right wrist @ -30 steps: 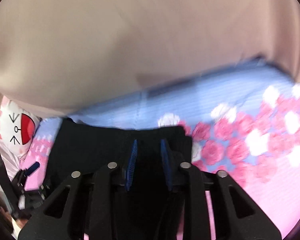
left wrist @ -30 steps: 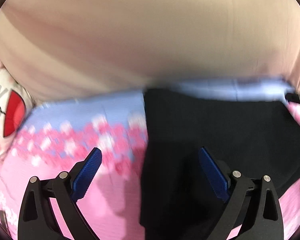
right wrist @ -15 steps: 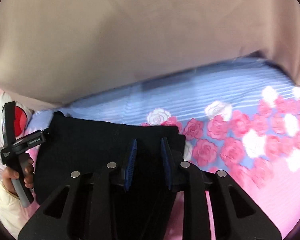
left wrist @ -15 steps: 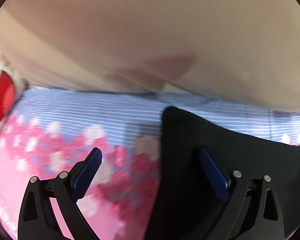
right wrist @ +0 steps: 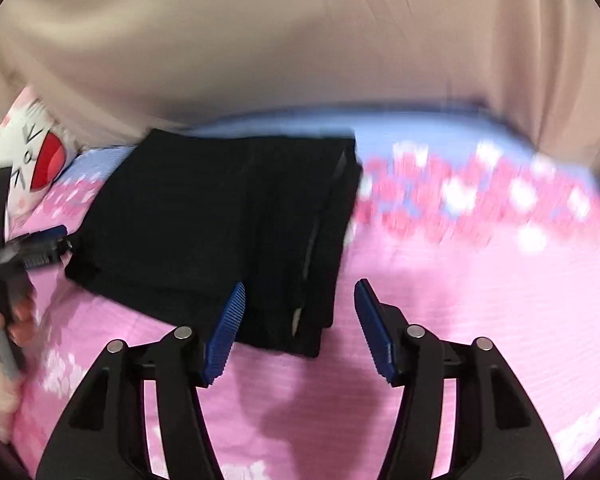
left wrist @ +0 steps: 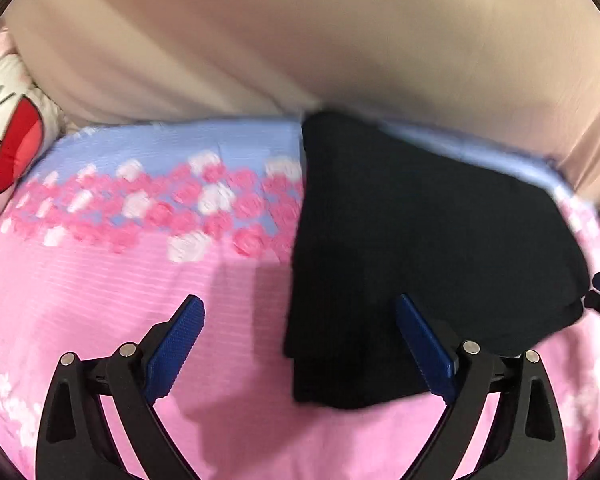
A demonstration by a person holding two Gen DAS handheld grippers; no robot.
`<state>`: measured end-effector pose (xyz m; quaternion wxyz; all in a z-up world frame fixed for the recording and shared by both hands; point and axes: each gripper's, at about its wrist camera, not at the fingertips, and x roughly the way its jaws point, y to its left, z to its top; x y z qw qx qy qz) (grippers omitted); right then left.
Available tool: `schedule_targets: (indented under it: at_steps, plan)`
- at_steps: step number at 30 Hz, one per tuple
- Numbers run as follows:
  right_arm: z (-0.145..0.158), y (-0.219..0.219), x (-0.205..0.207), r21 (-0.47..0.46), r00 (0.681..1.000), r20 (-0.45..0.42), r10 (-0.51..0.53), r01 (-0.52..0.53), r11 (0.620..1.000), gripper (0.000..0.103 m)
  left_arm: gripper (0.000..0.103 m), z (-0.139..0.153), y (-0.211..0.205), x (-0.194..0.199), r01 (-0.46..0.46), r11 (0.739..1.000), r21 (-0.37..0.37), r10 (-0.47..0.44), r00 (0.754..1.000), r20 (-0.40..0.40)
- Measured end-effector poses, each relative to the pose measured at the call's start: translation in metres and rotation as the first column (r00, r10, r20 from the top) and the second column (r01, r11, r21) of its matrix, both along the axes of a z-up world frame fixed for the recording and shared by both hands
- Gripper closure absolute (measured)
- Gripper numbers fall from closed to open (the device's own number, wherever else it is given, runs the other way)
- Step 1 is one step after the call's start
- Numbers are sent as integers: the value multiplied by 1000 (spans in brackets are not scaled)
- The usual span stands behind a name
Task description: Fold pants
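Observation:
The black pants [left wrist: 412, 240] lie folded in a compact stack on the pink and blue floral bedsheet [left wrist: 100, 280]. They also show in the right wrist view [right wrist: 220, 216]. My left gripper [left wrist: 300, 344] is open and empty, above the near left corner of the stack. My right gripper [right wrist: 300, 320] is open and empty, with its jaws either side of the near right corner of the stack. The left gripper also shows at the left edge of the right wrist view [right wrist: 40, 252].
A beige curtain [left wrist: 300, 40] hangs behind the bed. A white pillow with a red cartoon face [left wrist: 8, 148] lies at the far left, also in the right wrist view [right wrist: 40, 160]. Bare sheet [right wrist: 480, 280] spreads right of the pants.
My right gripper has opened and let go of the pants, which now lie flat. Both grippers have pulled back toward the near side. The left gripper stayed open.

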<state>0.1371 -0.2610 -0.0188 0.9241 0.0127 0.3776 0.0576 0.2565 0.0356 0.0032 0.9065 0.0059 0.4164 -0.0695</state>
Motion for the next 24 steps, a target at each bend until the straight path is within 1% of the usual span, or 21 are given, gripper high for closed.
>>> schedule_targets:
  at_steps: [1,3,5,7,8,9,10,11,12,13,14,15,16,17,18,19,20,21,22,23,24]
  plan:
    - [5,9,-6,-40,999,21,38,-37,998,47,7,8,2,-9,16,1000,16,-17,999,39]
    - [10,29,-13,-123,992,40,116,-110,986,48,7,10,-3,-19,86,993,81,-91,994,59]
    - [4,44,-13,-226,985,42,165,-151,962,49,8,-1,-9,-25,144,974,175,-159,985,73]
    - [-2,52,-12,-261,982,24,189,-176,949,49,9,-11,-16,-27,172,952,253,-201,975,93]
    - [-7,53,-6,-259,979,13,205,-195,946,49,17,-14,-18,-26,181,947,266,-216,971,108]
    - [-12,54,-3,-262,977,-1,212,-205,943,51,21,-17,-20,-22,201,940,275,-242,963,122]
    - [-16,54,0,-271,977,-9,212,-207,940,56,33,-20,-21,-17,215,937,275,-254,960,116]
    - [-19,54,4,-270,976,-15,216,-212,939,60,53,-23,-23,-11,244,935,256,-276,956,96]
    - [-20,51,9,-261,977,-21,213,-211,942,64,66,-27,-25,-5,302,930,208,-321,945,62]
    - [-22,48,12,-249,978,-29,207,-208,946,78,77,-25,-29,-7,320,928,193,-336,940,58]
    - [-20,44,14,-203,978,-37,205,-208,957,88,83,-23,-31,-11,335,921,201,-352,934,57]
    - [-15,41,12,-170,978,-33,204,-206,964,97,86,-20,-33,-16,351,910,220,-371,927,57]
    - [-7,39,5,-139,978,-25,209,-211,968,97,88,-17,-31,-25,368,900,232,-390,919,52]
    - [-5,38,-1,-124,977,-25,210,-211,969,98,89,-17,-26,-29,379,898,225,-397,917,39]
    - [-9,33,-5,-104,980,-37,197,-200,974,102,89,-21,-21,-31,381,900,213,-393,920,16]
    - [-21,29,-4,-103,981,-72,180,-187,977,102,89,-31,-17,-31,381,903,200,-386,922,-12]
    - [-39,25,0,-117,981,-117,156,-170,979,103,88,-37,-16,-35,377,900,219,-389,921,12]
    - [-44,22,-3,-92,982,-114,151,-162,982,103,87,-36,-18,-41,363,897,251,-386,922,44]
    - [-43,19,-5,-54,983,-113,143,-150,987,103,82,-33,-19,-43,344,902,259,-368,928,49]
    - [-34,16,-12,-19,987,-102,125,-128,992,103,77,-26,-19,-46,326,917,228,-342,939,30]
    - [-25,14,-20,-1,991,-72,114,-115,993,101,72,-21,-18,-49,319,926,202,-329,944,17]
